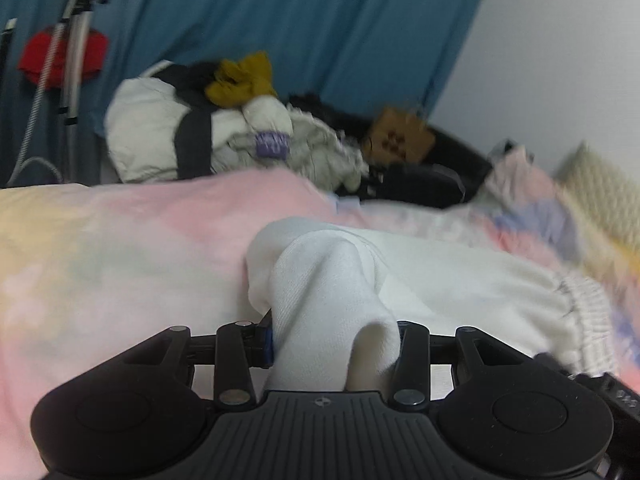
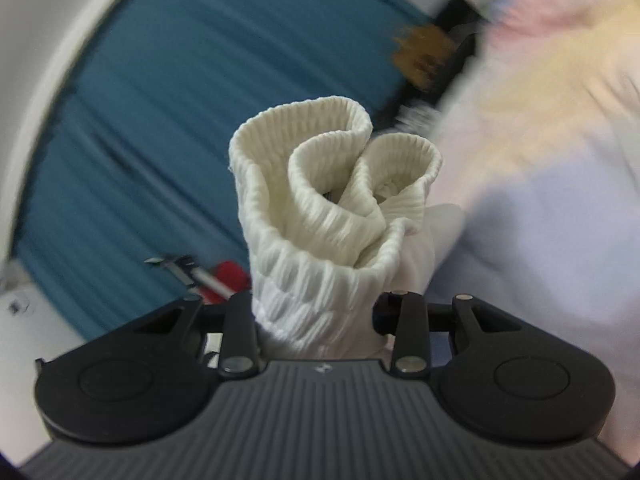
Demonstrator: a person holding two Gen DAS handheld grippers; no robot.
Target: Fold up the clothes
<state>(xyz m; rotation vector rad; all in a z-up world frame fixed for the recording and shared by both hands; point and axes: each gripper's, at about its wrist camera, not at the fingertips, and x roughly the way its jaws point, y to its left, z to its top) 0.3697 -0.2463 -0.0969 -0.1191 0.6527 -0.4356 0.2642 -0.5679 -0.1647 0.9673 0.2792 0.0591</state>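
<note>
Blue curtains [image 1: 280, 20] hang behind a pastel bedspread [image 1: 120, 248] as the left gripper [image 1: 334, 340] pinches a white sock's [image 1: 332, 280] toe and the right gripper [image 2: 316, 316] clamps its ribbed cuff [image 2: 320, 200].

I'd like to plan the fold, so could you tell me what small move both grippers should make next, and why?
Probably draw the two grippers gently apart to flatten the garment. The left gripper pinches bunched smooth white fabric, the right gripper pinches the curled ribbed cuff, and the cloth between them looks crumpled over the pastel bedspread.
</note>
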